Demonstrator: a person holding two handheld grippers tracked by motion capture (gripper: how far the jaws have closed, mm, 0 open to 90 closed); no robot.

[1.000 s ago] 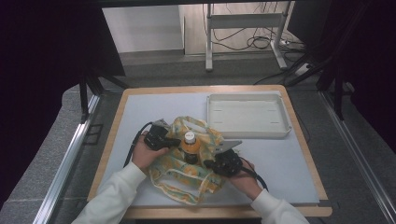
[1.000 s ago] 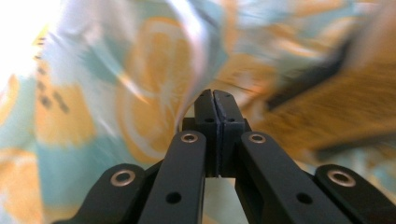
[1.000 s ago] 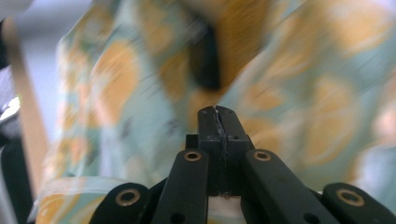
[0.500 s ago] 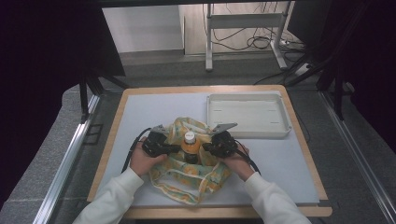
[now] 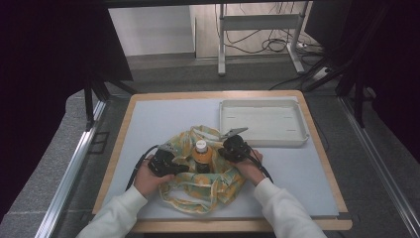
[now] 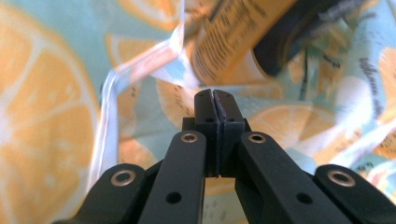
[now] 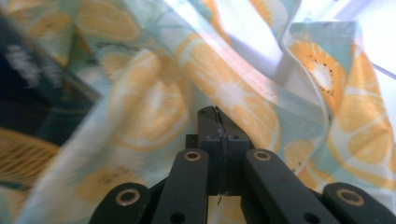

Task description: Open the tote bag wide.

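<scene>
Since the earlier frames, we see both hands drawn in toward the bottle (image 5: 201, 152); the right gripper (image 5: 234, 148) has moved up from the bag's near edge to sit just beside the bottle. The left gripper (image 5: 166, 162) flanks it on the other side.

High view: we note the orange bottle with a white cap standing inside the crumpled bag (image 5: 200, 186), and the shallow white tray (image 5: 264, 141) beyond the right gripper.

Left gripper view: jaws pressed together, nothing between them; just ahead lies the thin, glossy orange-slice fabric and the bottle's printed label (image 6: 233, 42).

Right gripper view: jaws closed; whether a fold of cloth is pinched, we cannot tell. Soft folds drape around the tips.
</scene>
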